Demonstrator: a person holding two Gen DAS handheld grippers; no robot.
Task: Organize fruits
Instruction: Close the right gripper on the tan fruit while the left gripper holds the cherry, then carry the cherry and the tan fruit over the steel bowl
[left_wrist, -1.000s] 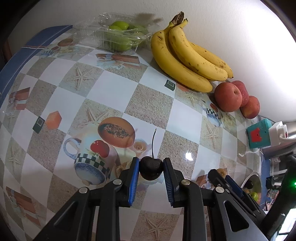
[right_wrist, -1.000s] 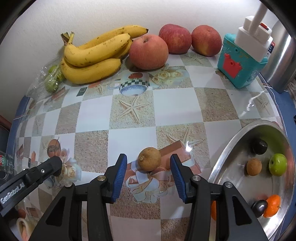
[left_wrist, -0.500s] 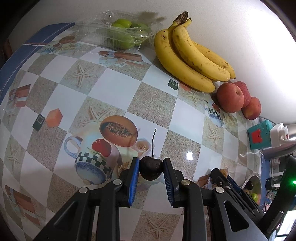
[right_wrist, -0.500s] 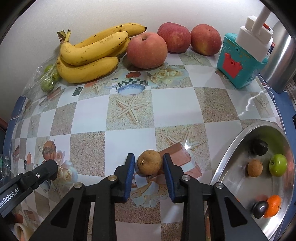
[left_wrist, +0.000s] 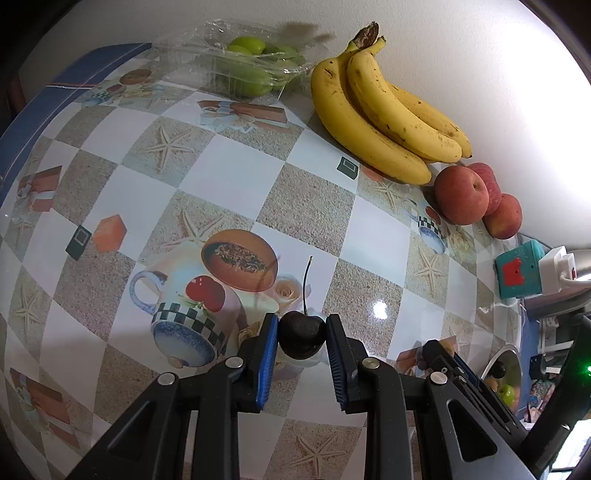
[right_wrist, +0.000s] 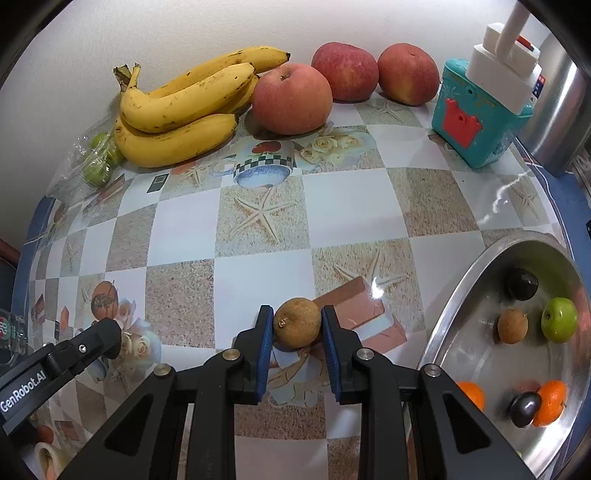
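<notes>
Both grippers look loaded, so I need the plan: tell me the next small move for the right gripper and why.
Probably lift straight up. The right gripper is shut on the brown fruit, which still sits on the table. The metal bowl with other small fruits lies just to its right, so raise it first to clear the rim.

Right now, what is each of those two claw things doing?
Left gripper: closed on the dark cherry.
Right gripper: fingers have just closed on the small brown fruit.

- The metal bowl (right_wrist: 476, 273) at four o'clock runs off the picture's edge.
- Green fruits (left_wrist: 245, 75) at twelve o'clock blur behind crinkled plastic (left_wrist: 207, 40).
- The bottle (right_wrist: 11, 332) at nine o'clock is cut off.
</notes>
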